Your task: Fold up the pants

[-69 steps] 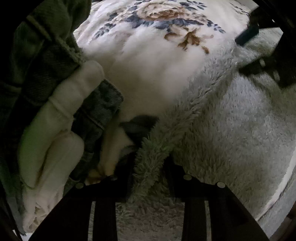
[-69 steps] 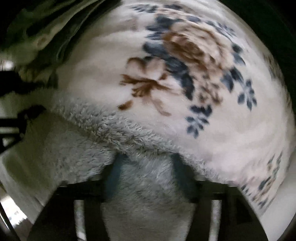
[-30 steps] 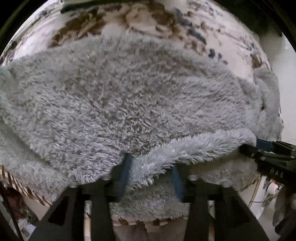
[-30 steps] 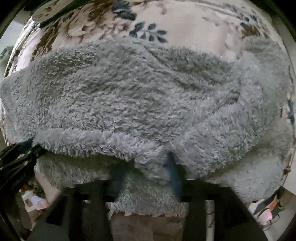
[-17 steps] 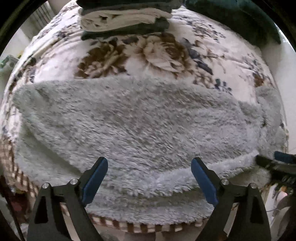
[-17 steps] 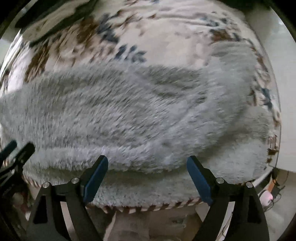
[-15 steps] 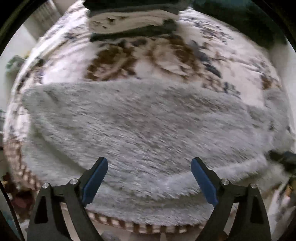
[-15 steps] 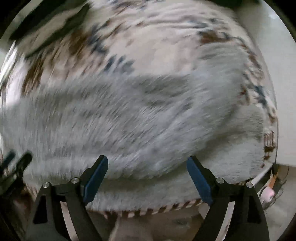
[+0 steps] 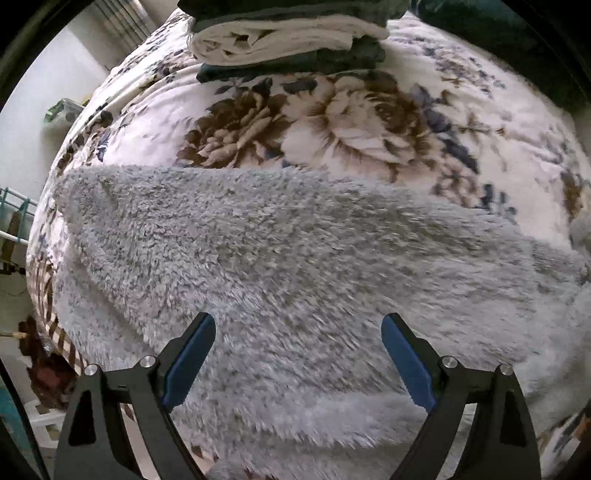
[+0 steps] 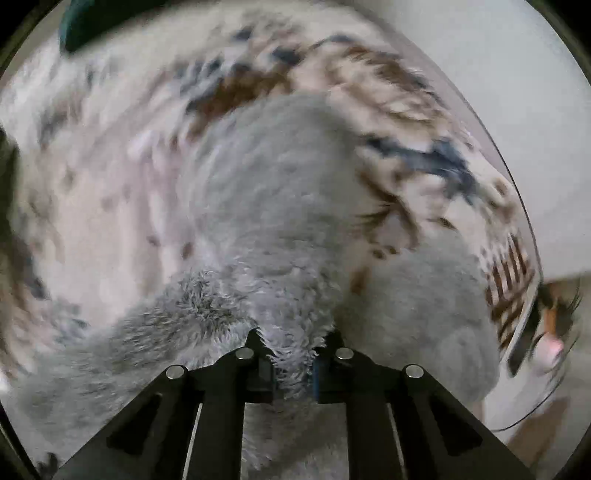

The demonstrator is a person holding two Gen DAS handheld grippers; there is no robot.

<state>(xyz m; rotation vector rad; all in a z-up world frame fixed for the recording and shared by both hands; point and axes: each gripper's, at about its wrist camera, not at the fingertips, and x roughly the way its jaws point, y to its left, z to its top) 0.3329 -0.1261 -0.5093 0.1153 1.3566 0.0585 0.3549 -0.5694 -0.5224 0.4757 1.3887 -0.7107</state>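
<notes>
Fluffy grey fleece pants lie folded lengthwise across a floral blanket on a bed. My left gripper is open and empty, its blue-padded jaws spread wide just above the near edge of the pants. In the right wrist view my right gripper is shut on a bunch of the grey pants, whose fleece sticks up between the jaws. That view is blurred by motion.
A stack of folded clothes sits at the far side of the bed. The blanket's checked edge hangs at the near left. A white wall and floor clutter lie off the bed's right side.
Both grippers let go of the pants and opened after laying the fold down. Since half a second ago my right gripper has swung right and shut on the pants again. The left stays open.
</notes>
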